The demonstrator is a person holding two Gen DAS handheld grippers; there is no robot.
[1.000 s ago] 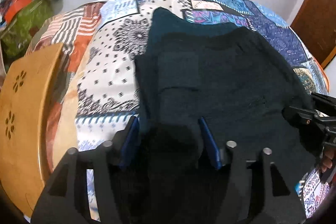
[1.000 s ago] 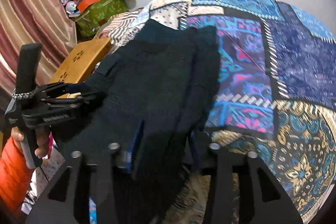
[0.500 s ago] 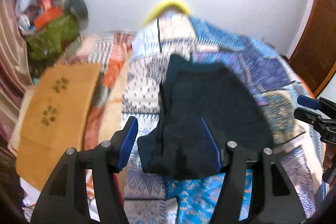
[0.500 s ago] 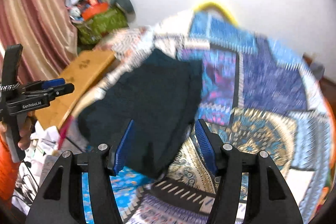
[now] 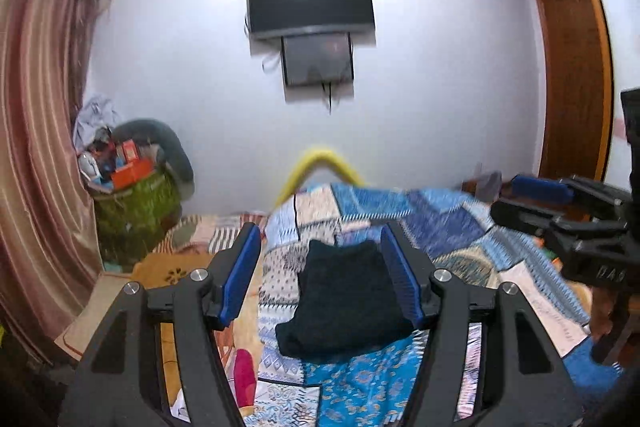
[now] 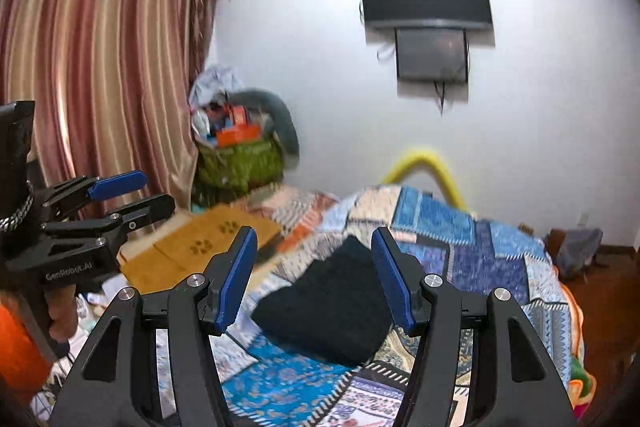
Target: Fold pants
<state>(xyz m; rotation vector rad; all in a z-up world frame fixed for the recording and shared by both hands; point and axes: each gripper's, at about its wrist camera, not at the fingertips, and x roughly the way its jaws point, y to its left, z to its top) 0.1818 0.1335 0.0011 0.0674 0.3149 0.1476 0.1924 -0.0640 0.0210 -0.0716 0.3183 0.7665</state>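
Two grippers, both lifted clear and holding nothing: left gripper (image 5: 320, 279) with jaws spread wide, right gripper (image 6: 314, 277) likewise agape. Between and beyond each pair of blue pads, dark pants (image 5: 346, 301) folded into a compact bundle, flat on the patchwork bedspread (image 5: 452, 227), well apart from either tool. Long axis of the bundle roughly straight away from the left gripper, slightly diagonal from the right. Neither visibly nearer. Judged from the tidy rectangular shape: folding apparently complete, or at most one smoothing pass left.
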